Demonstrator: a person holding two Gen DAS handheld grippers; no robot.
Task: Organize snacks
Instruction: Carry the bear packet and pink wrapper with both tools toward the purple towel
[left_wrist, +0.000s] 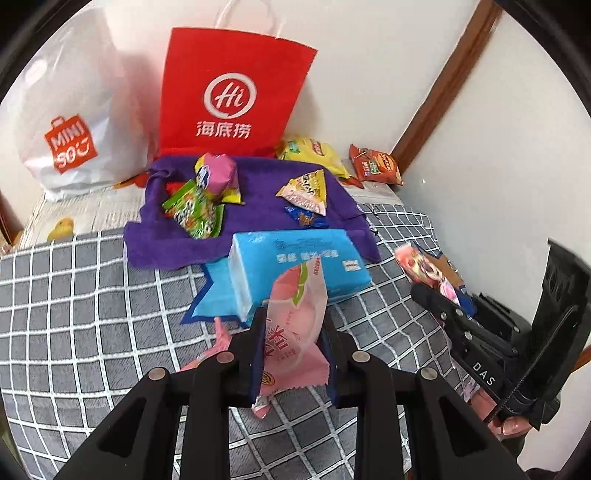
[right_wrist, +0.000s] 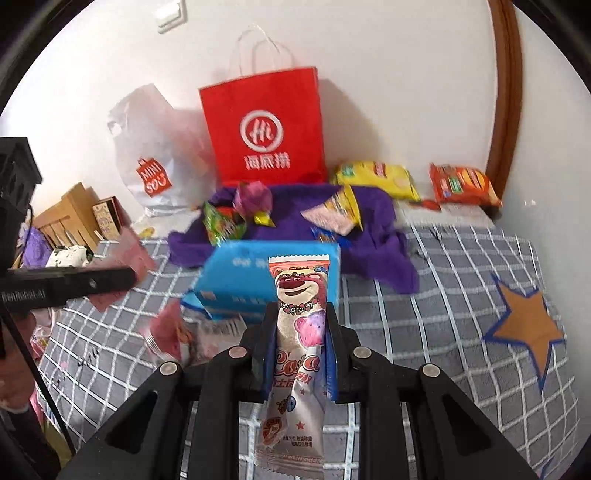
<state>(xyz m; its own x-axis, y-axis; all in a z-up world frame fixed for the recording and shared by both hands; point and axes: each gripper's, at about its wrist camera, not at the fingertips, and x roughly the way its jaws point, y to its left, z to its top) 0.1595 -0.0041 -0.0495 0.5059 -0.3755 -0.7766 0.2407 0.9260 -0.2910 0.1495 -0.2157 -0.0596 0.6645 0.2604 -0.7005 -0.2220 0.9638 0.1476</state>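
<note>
Clamping pink peach packet (left_wrist: 295, 317) in my left gripper (left_wrist: 293, 332) | gripping bear snack stick (right_wrist: 299, 332) tight in my right gripper (right_wrist: 300, 332) | both hanging over checked bedcover (left_wrist: 92, 295) | blue tissue pack (left_wrist: 295, 262) lying just beyond | purple cloth (left_wrist: 258, 184) with snacks farther back.

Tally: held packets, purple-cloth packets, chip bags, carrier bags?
Held: 2, peach packet, bear packet
On purple cloth: 4, green packet, pink packet, triangular packet, blue packet
Chips: 2, yellow bag, orange bag
Carriers: 2, red bag, white bag
Total: 10

Tissue pack (left_wrist: 295, 266) before cloth (left_wrist: 251, 206) (paper bag (left_wrist: 232, 92) behind)
</note>
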